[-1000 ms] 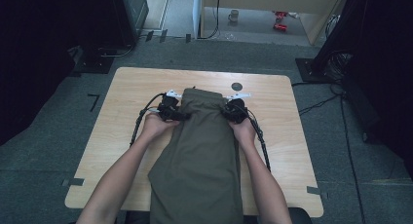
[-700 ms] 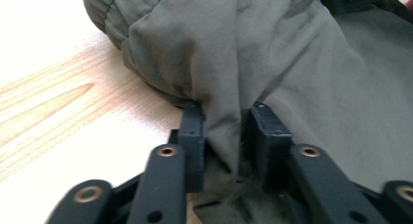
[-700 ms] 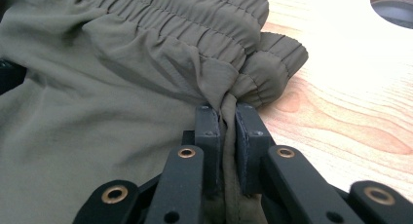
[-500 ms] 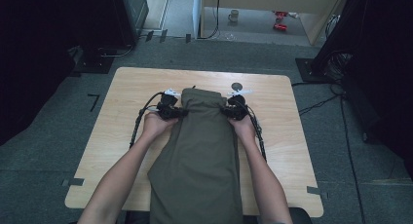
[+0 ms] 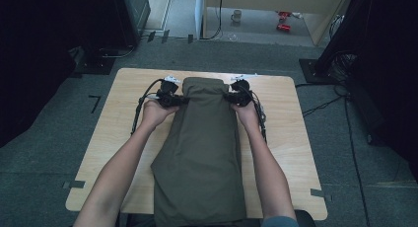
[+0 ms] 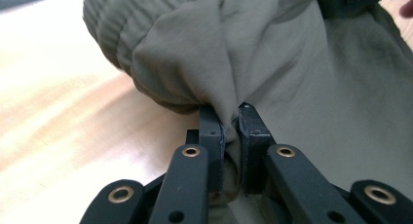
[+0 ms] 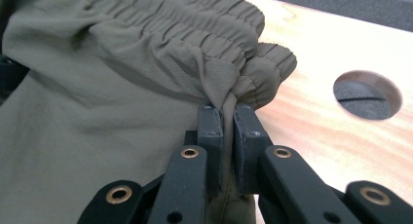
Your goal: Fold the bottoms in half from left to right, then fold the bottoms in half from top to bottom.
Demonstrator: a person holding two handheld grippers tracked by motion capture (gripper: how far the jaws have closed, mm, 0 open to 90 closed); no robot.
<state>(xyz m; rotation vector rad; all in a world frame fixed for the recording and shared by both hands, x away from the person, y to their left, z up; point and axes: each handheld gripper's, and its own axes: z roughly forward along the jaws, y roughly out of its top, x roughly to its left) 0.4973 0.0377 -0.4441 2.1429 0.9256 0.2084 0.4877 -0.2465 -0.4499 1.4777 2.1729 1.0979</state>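
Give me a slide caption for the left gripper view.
Left gripper pinches the olive trousers beside the gathered waistband.

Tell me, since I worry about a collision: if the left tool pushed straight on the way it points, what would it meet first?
The olive trousers it already pinches: the left tool points into the bunched waistband fabric. Beyond that, probably the right tool on the far side, though depth is unclear.

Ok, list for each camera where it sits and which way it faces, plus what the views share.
High view: fixed above the person's side, facing forward and down on the table; both forearms, left hand-held gripper and right hand-held gripper show.
Left gripper view: rides the left hand-held gripper, looks along its jaws, shut on the olive trousers.
Right gripper view: rides the right hand-held gripper, jaws shut at the waistband.
Shared: the trousers on the wooden table.
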